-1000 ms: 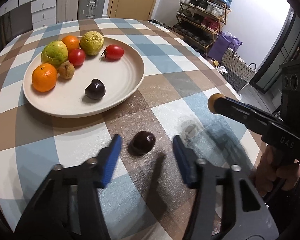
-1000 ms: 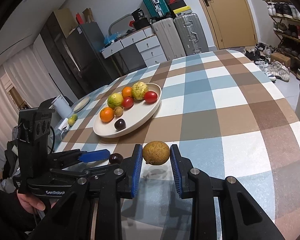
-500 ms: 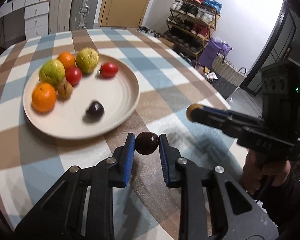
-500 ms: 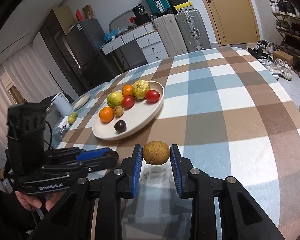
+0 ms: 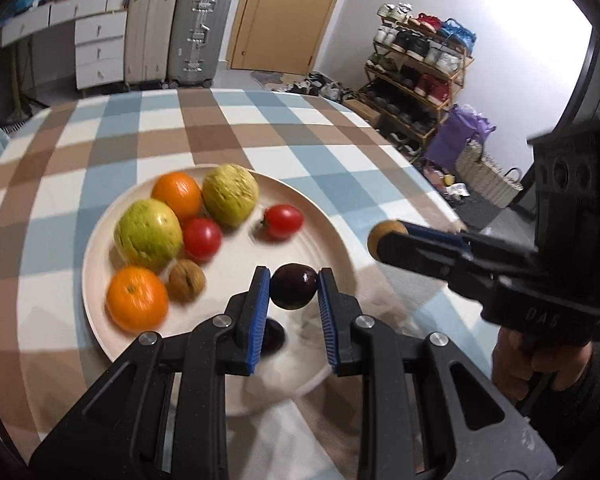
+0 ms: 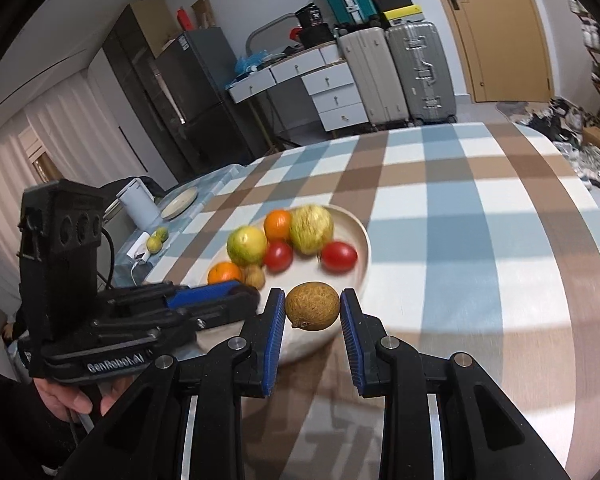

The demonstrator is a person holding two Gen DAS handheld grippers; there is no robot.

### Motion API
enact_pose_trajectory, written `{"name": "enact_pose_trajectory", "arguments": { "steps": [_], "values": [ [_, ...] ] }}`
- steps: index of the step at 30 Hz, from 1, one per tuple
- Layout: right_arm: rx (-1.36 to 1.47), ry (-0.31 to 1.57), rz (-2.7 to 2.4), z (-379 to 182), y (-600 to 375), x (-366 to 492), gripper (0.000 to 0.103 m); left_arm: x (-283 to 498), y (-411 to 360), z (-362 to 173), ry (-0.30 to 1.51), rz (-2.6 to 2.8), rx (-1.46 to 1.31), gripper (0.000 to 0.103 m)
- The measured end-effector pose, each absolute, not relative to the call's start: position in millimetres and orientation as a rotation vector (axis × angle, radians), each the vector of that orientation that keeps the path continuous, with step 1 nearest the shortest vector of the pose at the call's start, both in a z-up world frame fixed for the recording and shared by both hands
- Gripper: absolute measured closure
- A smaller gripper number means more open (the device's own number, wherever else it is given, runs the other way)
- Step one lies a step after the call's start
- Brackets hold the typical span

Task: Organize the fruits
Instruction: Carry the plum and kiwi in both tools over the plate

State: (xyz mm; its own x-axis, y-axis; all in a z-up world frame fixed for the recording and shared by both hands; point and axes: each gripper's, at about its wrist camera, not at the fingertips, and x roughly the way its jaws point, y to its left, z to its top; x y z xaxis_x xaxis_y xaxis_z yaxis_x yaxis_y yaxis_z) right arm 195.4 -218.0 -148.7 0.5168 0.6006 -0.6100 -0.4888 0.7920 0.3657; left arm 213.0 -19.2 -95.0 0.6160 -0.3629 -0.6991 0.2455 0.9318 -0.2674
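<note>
My left gripper (image 5: pixel 293 288) is shut on a dark purple fruit (image 5: pixel 293 286) and holds it above the near part of the cream plate (image 5: pixel 332 236). A second dark fruit (image 5: pixel 274 338) lies on the plate under the left finger. The plate also holds two oranges, two yellow-green fruits, two red tomatoes and a brown walnut-like fruit (image 5: pixel 186 281). My right gripper (image 6: pixel 311 312) is shut on a brown kiwi-like fruit (image 6: pixel 312 306) above the plate's near rim (image 6: pixel 362 256). In the left wrist view the right gripper's fruit (image 5: pixel 382 232) shows just right of the plate.
The plate sits on a table with a blue, brown and white checked cloth (image 6: pixel 460 216). A white kettle (image 6: pixel 138 204), a small dish and two small green fruits (image 6: pixel 158 240) stand at the table's far left. Suitcases, drawers and a shoe rack (image 5: pixel 420 64) stand beyond.
My left gripper closed on the dark fruit on the cloth, lifted it and carried it over the plate. My right gripper moved with the brown fruit to the plate's rim.
</note>
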Motion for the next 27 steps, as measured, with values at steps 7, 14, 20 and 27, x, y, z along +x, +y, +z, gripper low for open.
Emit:
{"name": "enact_pose_trajectory", "arguments": {
  "steps": [7,14,20,27],
  "values": [
    [0.144,0.813,0.674,-152.5,-198.3,247.2,0.074,243.8,-22.3,-102.0,0.858,-0.336,-0.132,0.081],
    [0.119,0.825,0.678,-158.3,-182.1,277.8,0.074,262.0,-24.0,-112.4,0.887,-0.338,-0.118,0.081],
    [0.098,0.833,0.662,-165.4,-175.7,288.6,0.074,270.0,-23.2,-120.7,0.901,-0.342,-0.118,0.081],
    [0.074,0.838,0.646,-171.3,-172.9,290.4,0.074,271.3,-23.2,-123.0,0.899,-0.352,-0.122,0.081]
  ]
}}
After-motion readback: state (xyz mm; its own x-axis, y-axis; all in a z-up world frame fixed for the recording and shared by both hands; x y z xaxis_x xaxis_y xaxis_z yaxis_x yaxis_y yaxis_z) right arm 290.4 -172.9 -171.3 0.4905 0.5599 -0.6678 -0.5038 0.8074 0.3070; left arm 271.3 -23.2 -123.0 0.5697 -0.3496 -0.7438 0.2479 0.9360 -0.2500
